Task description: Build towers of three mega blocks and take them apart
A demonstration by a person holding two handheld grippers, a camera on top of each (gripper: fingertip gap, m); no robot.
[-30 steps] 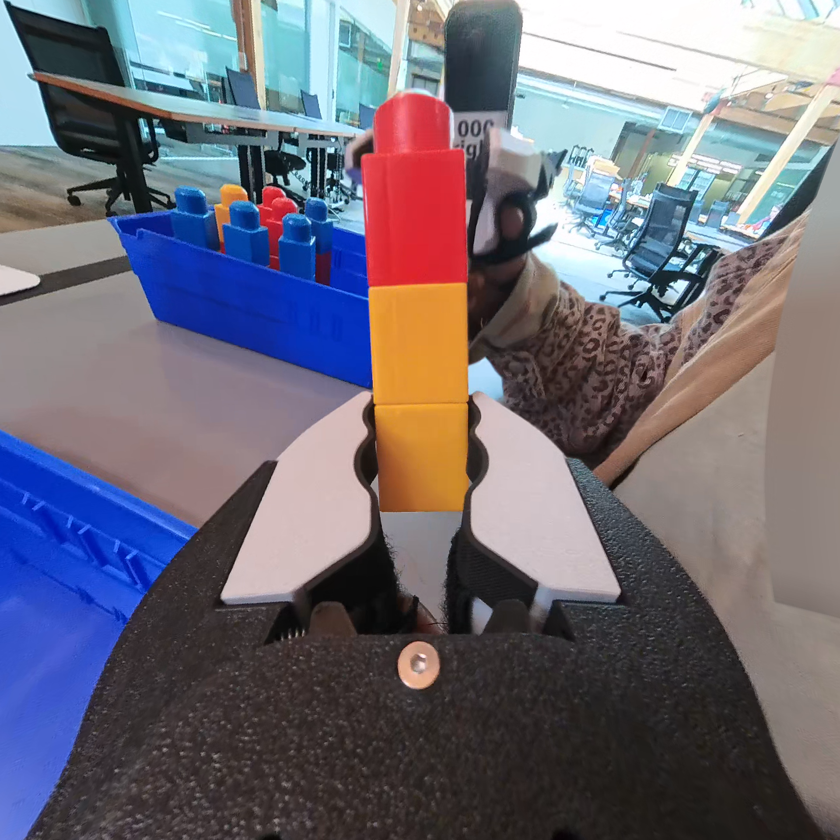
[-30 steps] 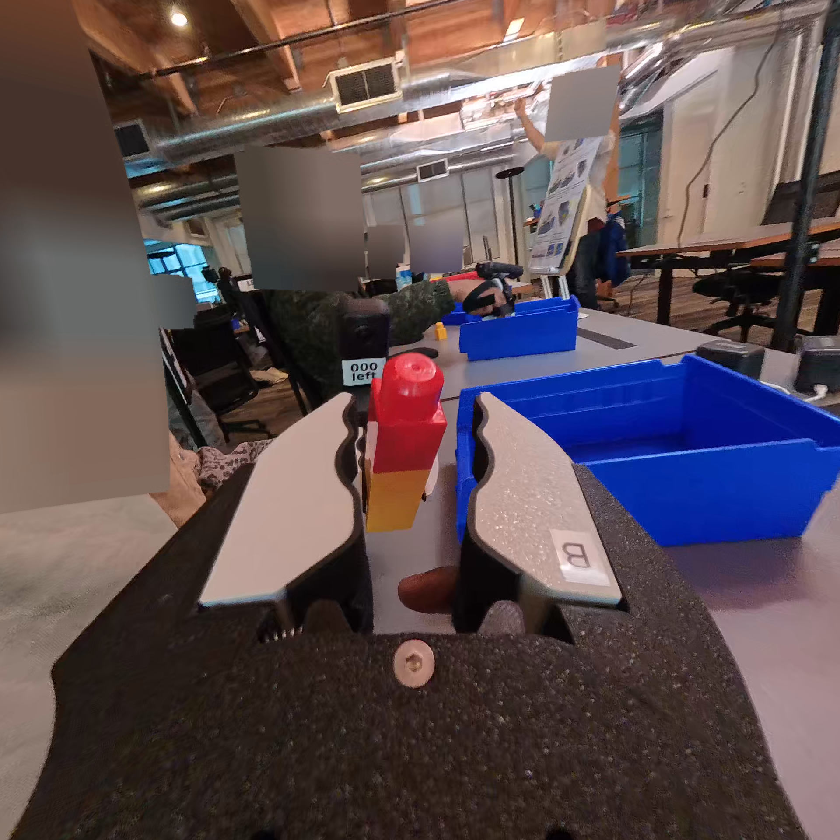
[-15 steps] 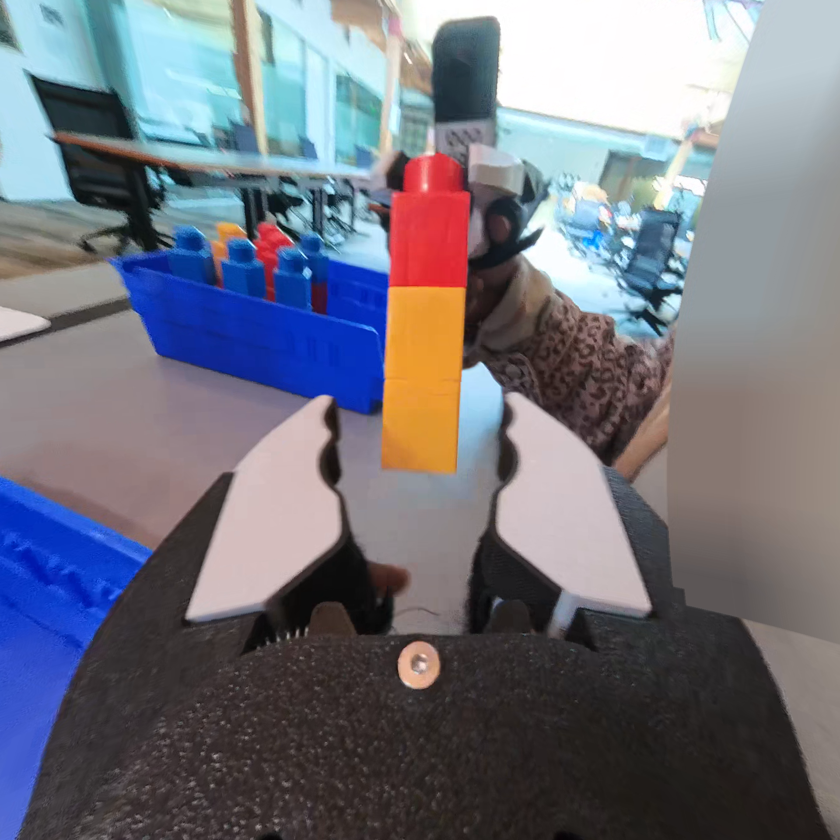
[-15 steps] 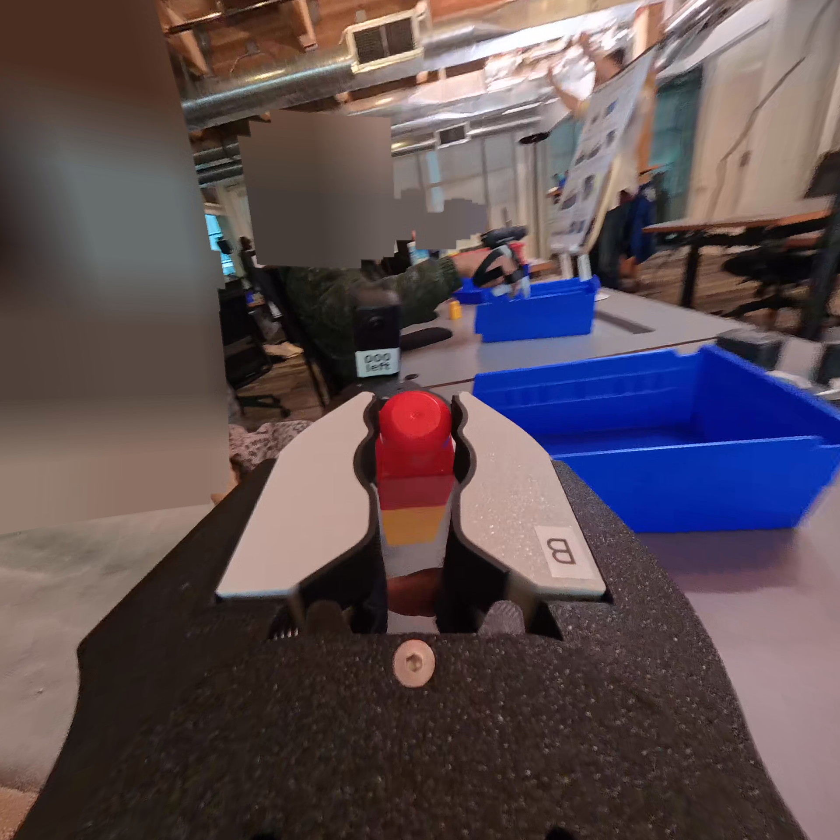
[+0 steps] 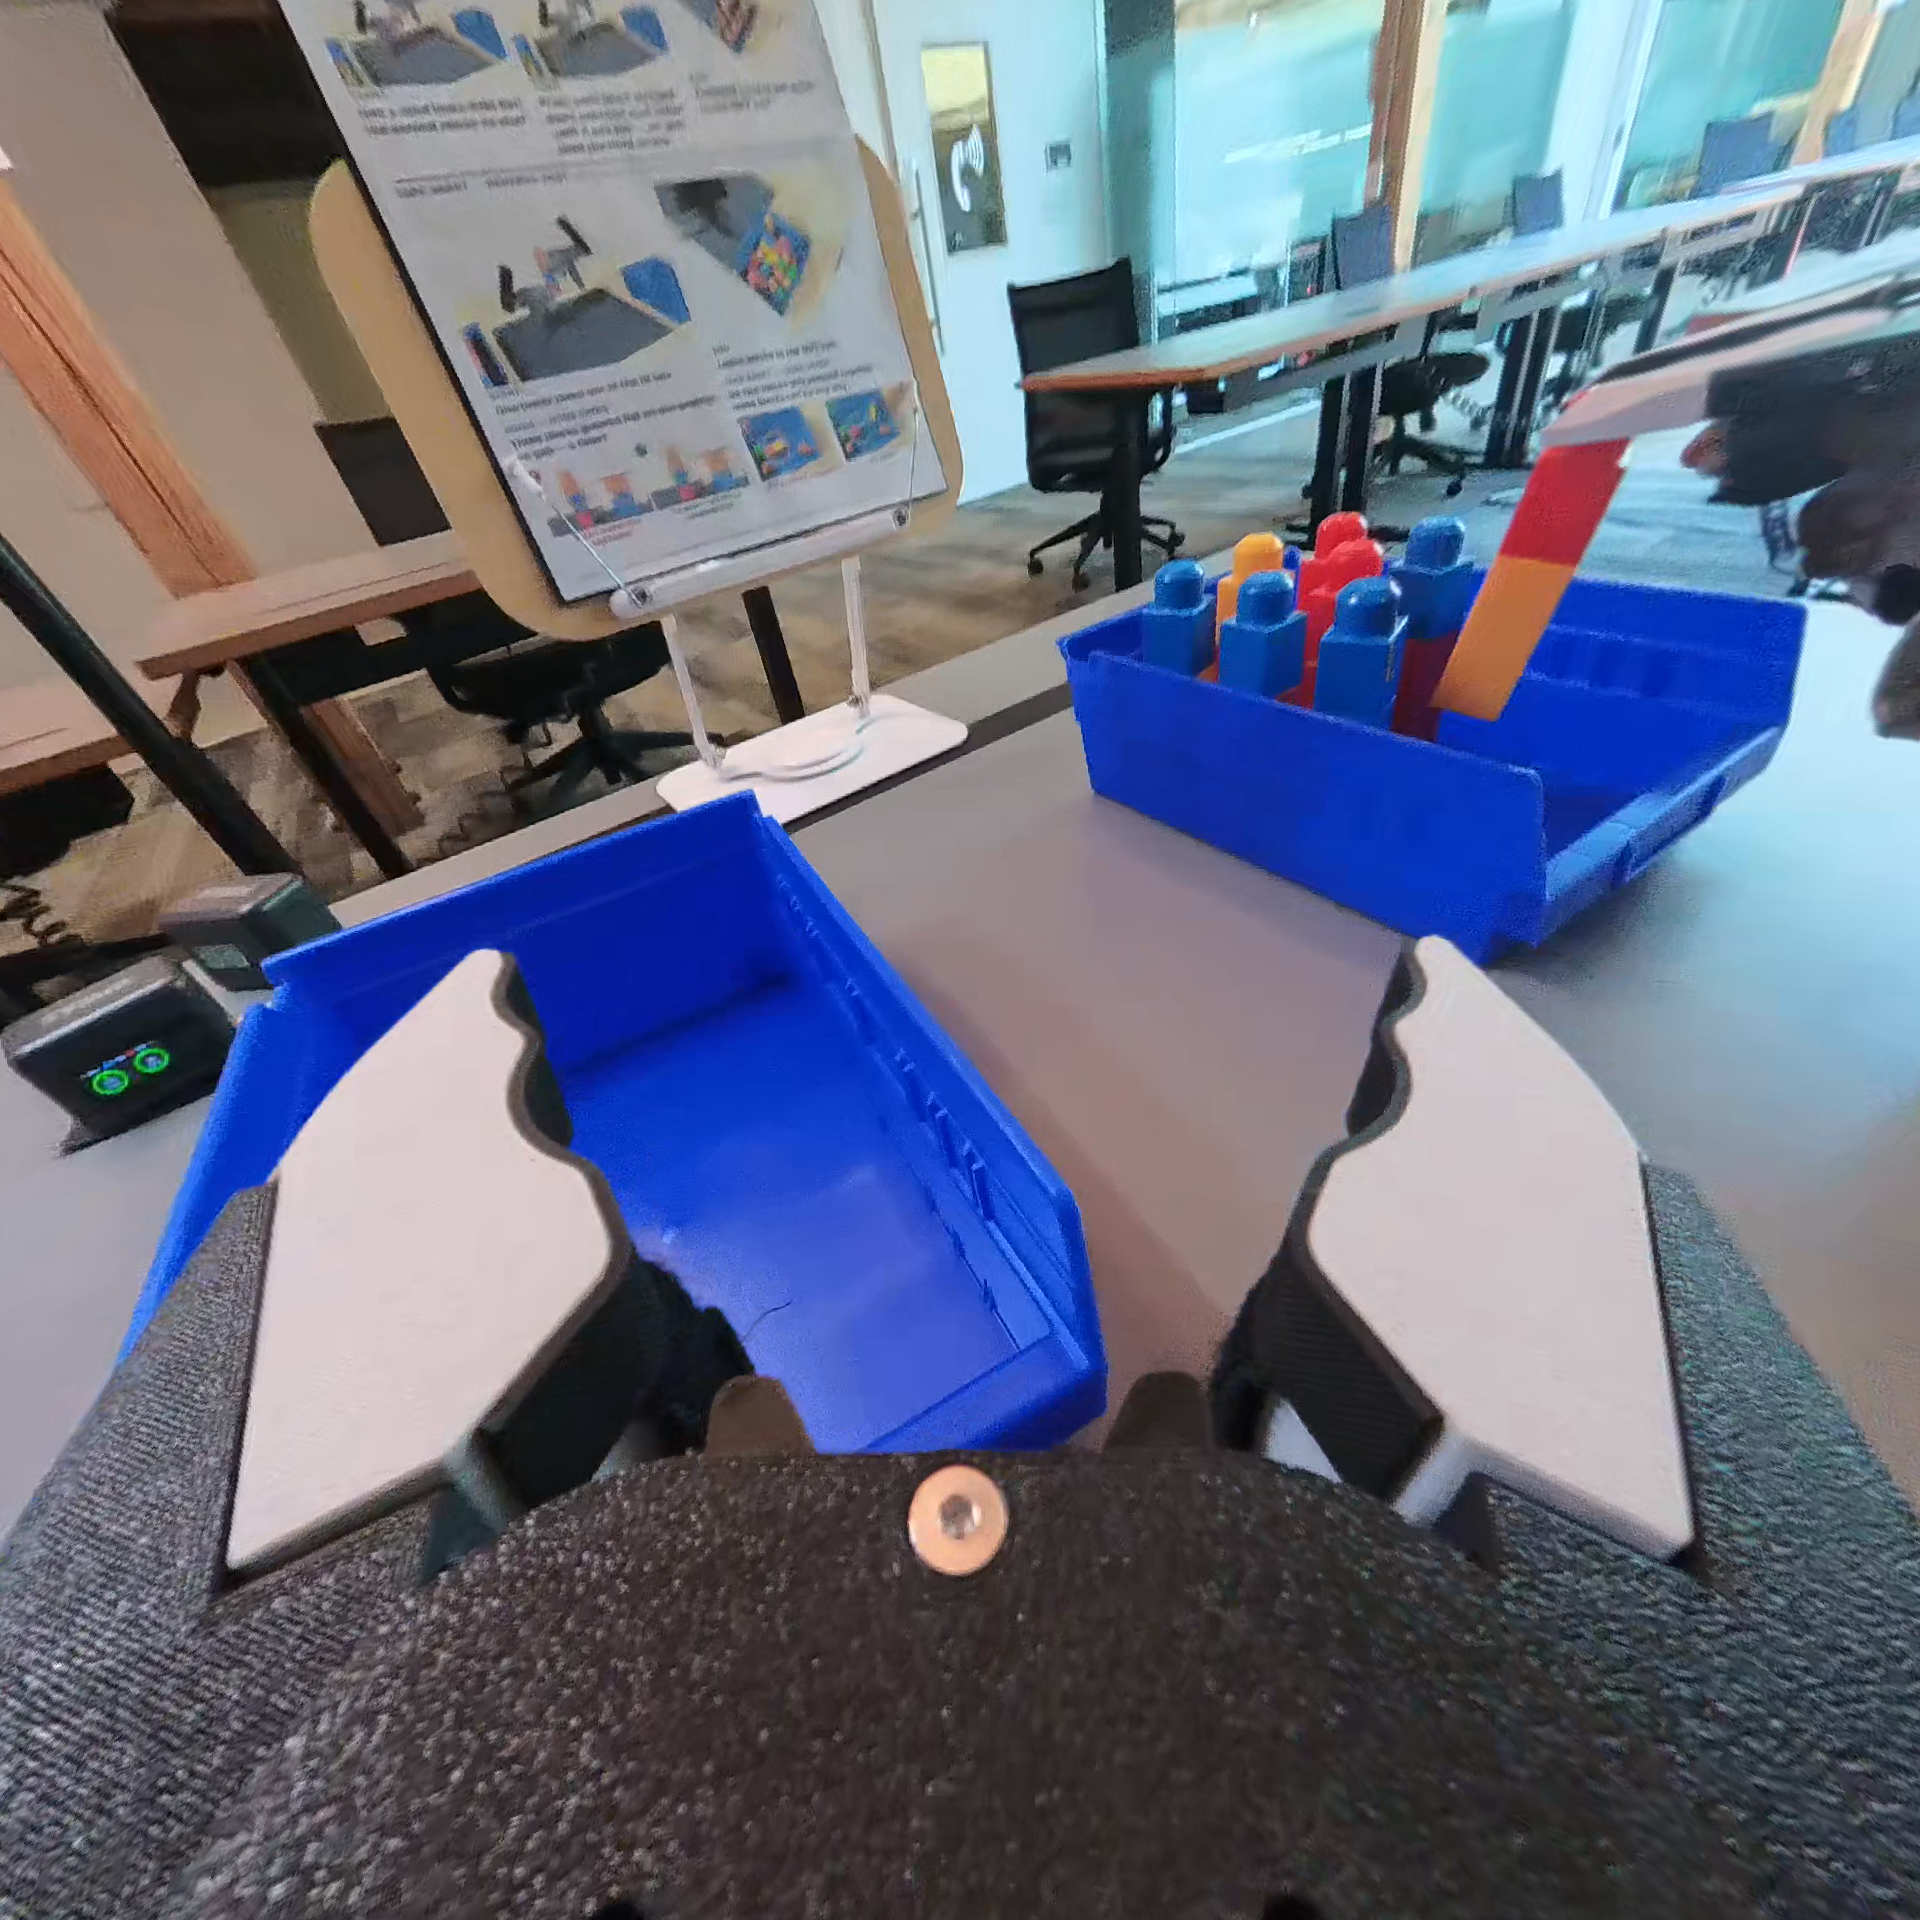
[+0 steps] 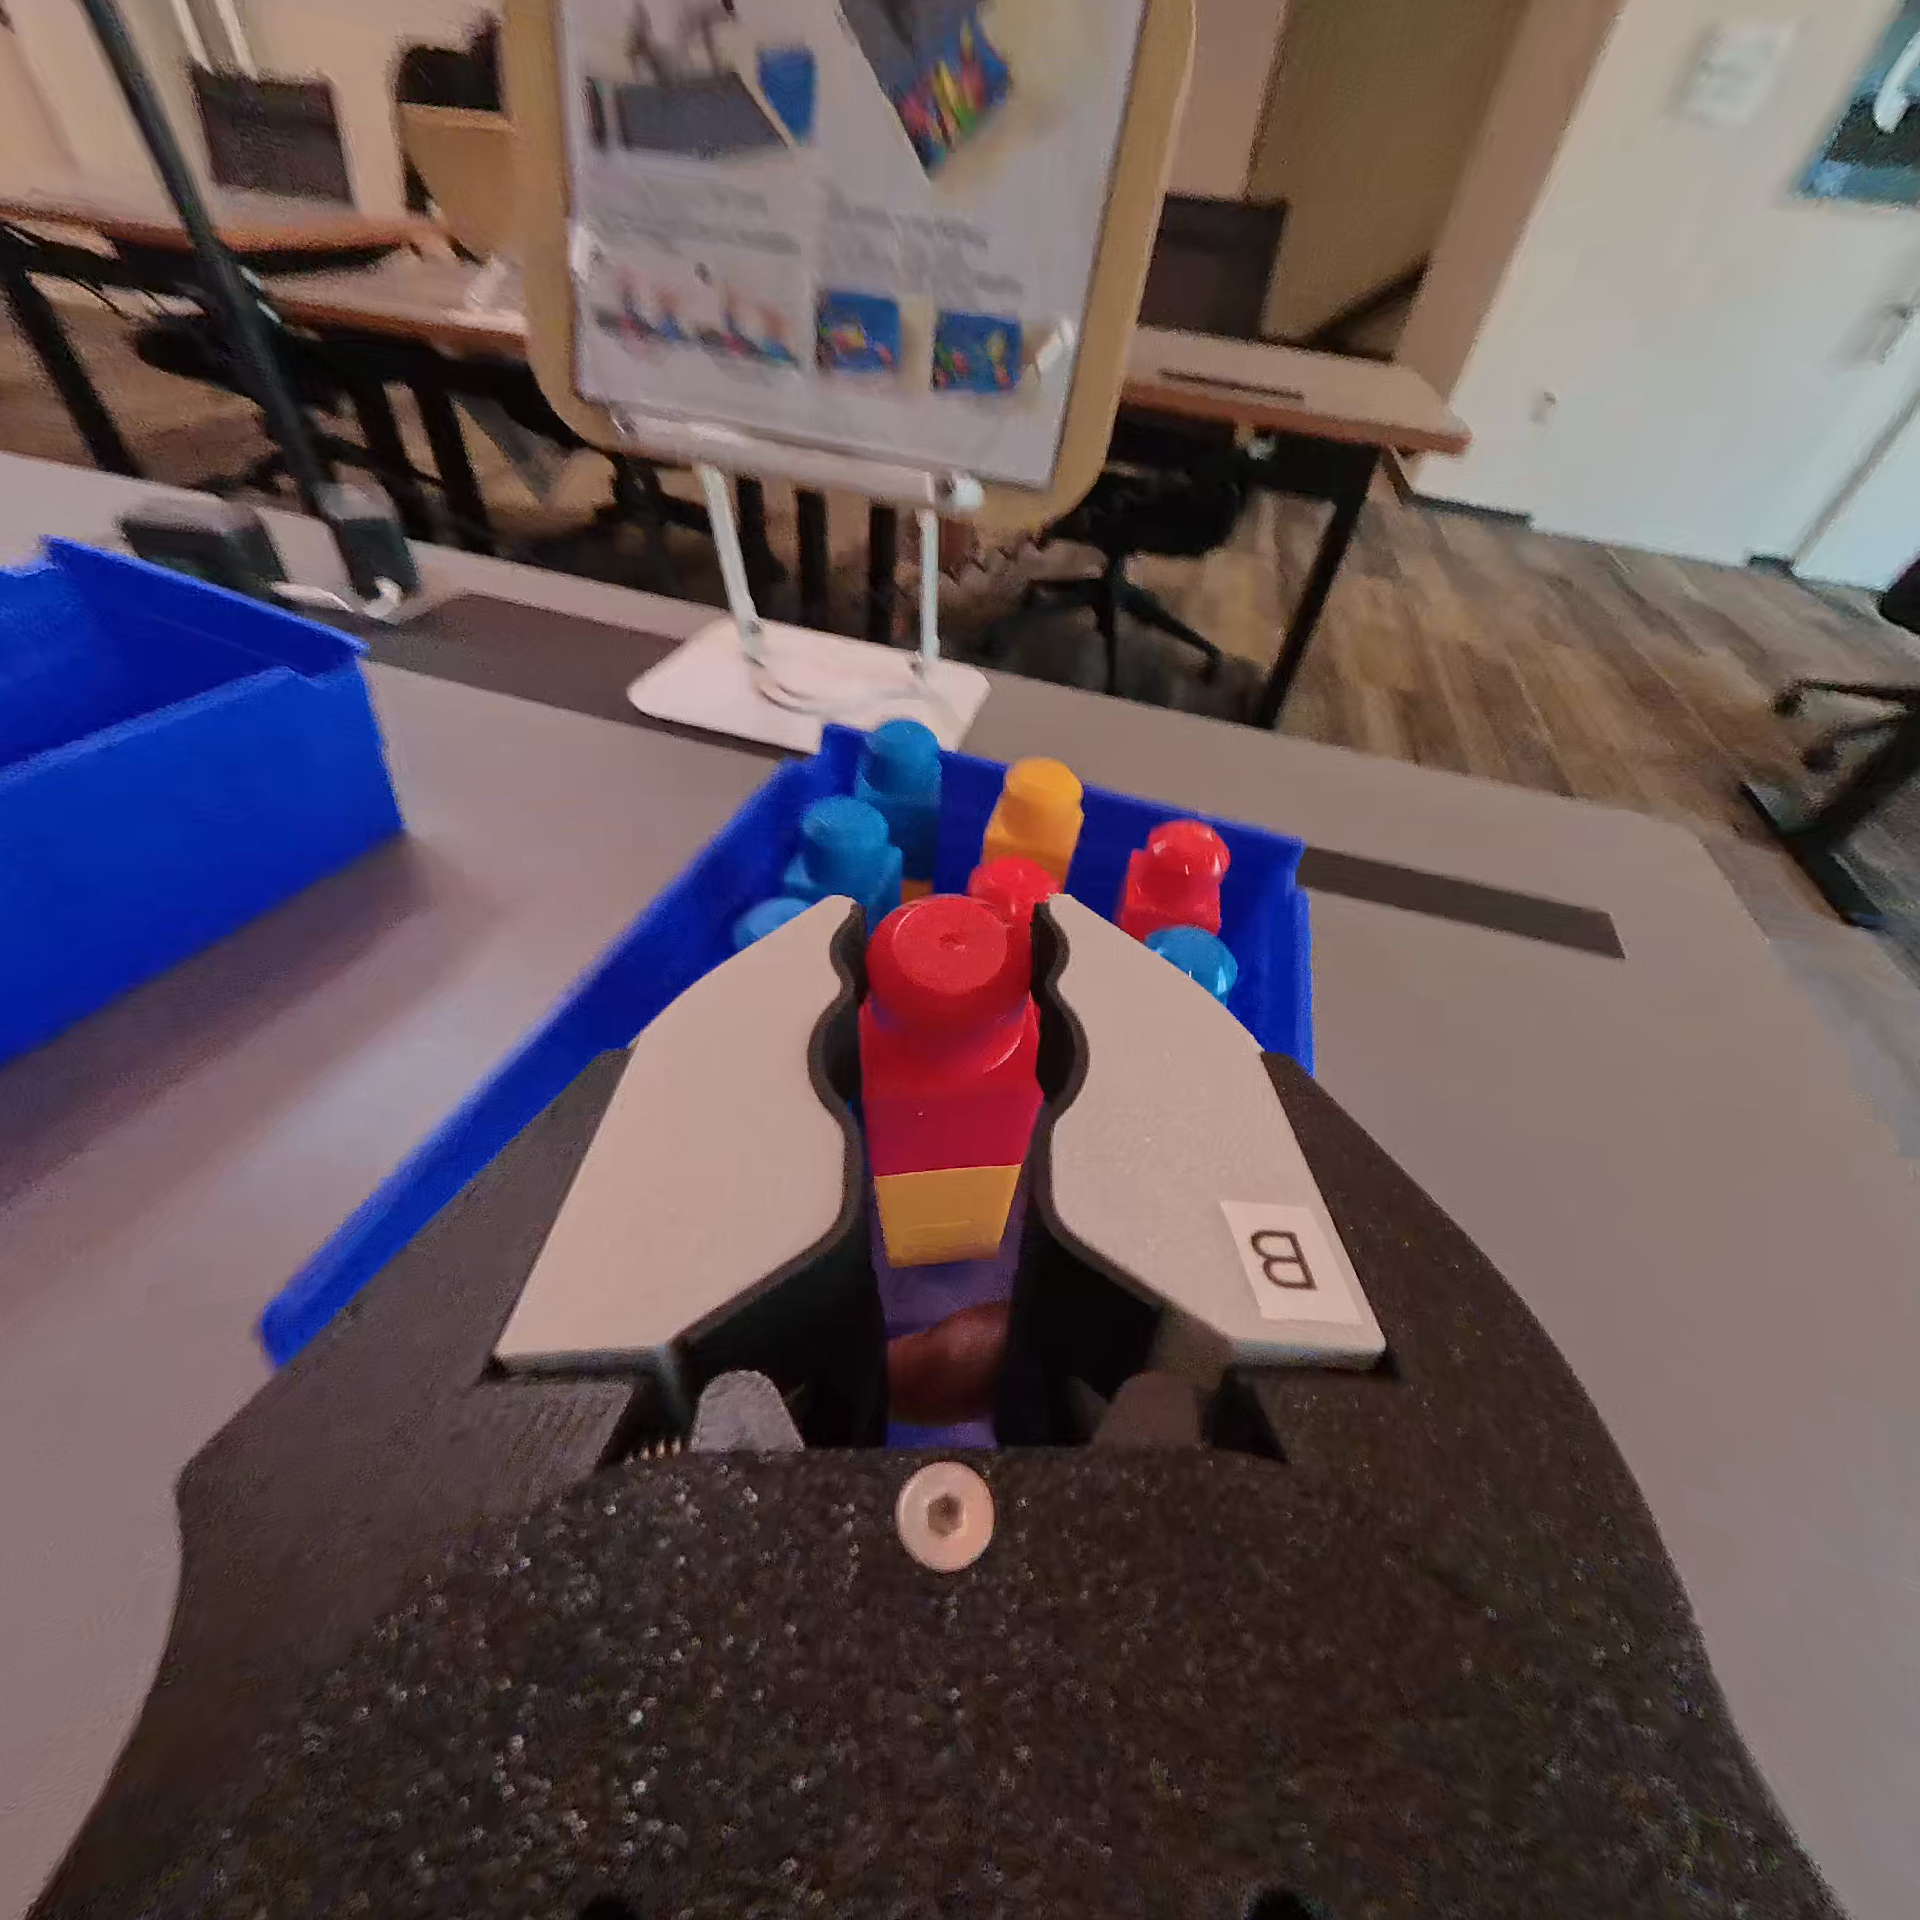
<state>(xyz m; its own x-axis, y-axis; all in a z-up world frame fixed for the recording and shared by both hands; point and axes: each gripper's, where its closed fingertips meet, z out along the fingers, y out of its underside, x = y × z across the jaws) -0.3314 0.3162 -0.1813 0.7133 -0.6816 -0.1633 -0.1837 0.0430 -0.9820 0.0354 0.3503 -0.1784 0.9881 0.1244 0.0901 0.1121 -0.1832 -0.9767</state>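
Observation:
My right gripper [image 6: 948,935] is shut on the red top block of a tower [image 6: 948,1081] of one red block over yellow ones. It holds the tower above a blue bin [image 6: 540,1081] where several block towers stand upright. In the left wrist view the same tower [image 5: 1527,582] hangs tilted over that bin [image 5: 1351,821], under the right gripper [image 5: 1756,405]. My left gripper [image 5: 956,997] is wide open with nothing between its fingers. It hovers over the near end of a second blue bin [image 5: 727,1049] with no blocks in it.
A printed instruction board on a white stand [image 5: 644,291] rises behind the bins; it also shows in the right wrist view [image 6: 831,229]. Two small black devices [image 5: 114,1039] sit on the grey table [image 5: 1122,966] at the left. Desks and office chairs stand beyond the table.
My left gripper let go of the tower's bottom yellow block, opened wide and swung left toward the second bin. My right gripper closed on the red top block and carried the tower over the bin of towers.

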